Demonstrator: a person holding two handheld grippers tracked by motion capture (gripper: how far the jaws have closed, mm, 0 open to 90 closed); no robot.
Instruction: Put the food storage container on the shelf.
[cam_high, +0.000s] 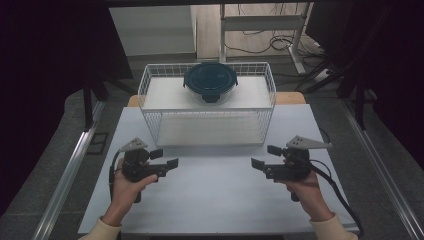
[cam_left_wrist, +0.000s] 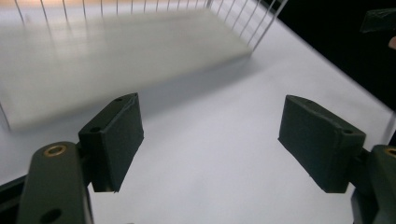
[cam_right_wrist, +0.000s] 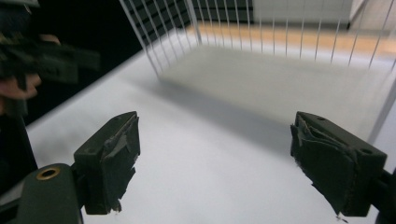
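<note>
A round glass container with a dark blue lid (cam_high: 210, 82) stands on the upper shelf of a white wire rack (cam_high: 150, 90) at the back of the white table (cam_high: 215, 195). My left gripper (cam_high: 164, 158) hovers over the table's left half, open, its jaws pointing right toward the middle. In the left gripper view its jaws stand wide apart with bare table between them (cam_left_wrist: 210, 144). My right gripper (cam_high: 266, 156) hovers over the right half, open, jaws pointing left. In the right gripper view nothing lies between its worn pads (cam_right_wrist: 112, 158).
The rack's lower shelf (cam_high: 210, 131) is a white board facing me, just beyond both grippers. A wooden strip (cam_high: 290, 97) shows behind the rack. Metal rails (cam_high: 70, 170) run along both sides of the table, and cables lie on the floor at the back.
</note>
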